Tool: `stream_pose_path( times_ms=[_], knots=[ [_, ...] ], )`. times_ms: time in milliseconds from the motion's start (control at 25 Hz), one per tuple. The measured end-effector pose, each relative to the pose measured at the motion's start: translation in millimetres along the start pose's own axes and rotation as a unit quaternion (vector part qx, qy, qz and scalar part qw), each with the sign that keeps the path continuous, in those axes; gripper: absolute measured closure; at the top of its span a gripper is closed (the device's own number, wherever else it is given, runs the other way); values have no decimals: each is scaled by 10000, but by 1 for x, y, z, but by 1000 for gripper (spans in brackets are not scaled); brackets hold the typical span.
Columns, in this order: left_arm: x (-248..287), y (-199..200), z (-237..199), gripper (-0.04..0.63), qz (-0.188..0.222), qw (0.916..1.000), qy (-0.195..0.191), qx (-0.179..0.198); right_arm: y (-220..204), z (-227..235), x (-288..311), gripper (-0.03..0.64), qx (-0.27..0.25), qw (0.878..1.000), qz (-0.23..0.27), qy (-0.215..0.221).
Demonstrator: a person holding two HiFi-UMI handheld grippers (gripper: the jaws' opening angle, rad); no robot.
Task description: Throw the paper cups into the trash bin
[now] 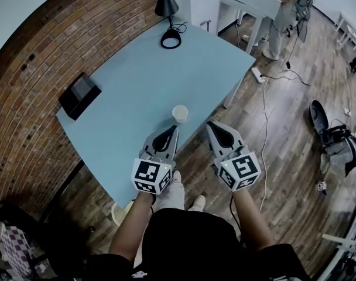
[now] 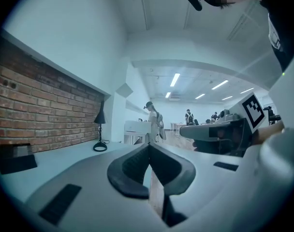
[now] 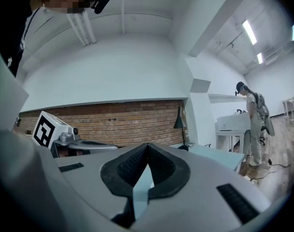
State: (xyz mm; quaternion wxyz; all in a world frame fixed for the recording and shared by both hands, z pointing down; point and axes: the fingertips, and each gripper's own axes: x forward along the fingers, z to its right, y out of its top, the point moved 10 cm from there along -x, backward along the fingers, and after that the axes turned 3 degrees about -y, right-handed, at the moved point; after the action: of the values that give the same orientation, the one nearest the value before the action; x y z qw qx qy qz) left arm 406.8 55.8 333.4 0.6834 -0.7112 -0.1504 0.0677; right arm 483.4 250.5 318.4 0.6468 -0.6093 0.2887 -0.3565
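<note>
Cup (image 1: 180, 113) stands upright by the desk's (image 1: 137, 81) near edge, just beyond both jaw tips. Left gripper (image 1: 172, 130) and right gripper (image 1: 212, 126) fully closed, holding nothing. Pale basket (image 1: 120, 213) on floor, half hidden behind forearm.

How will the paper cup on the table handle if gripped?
The paper cup looks thin-walled and open-topped: probably crushes under a hard pinch. Seemingly empty, so likely light and tippy. Near the table edge; a nudge might drop it.

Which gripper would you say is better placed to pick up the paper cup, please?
Probably the left gripper: its shut jaws point almost at the paper cup; the right gripper sits farther aside.
</note>
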Motion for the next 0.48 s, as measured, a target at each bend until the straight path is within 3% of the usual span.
stream_pose_path(
  times_ms=[480],
  knots=[
    [64,-33,-68,591,-611,9968,-508,-86,-18,30,55,612,179,9972,-363,-623]
  ],
)
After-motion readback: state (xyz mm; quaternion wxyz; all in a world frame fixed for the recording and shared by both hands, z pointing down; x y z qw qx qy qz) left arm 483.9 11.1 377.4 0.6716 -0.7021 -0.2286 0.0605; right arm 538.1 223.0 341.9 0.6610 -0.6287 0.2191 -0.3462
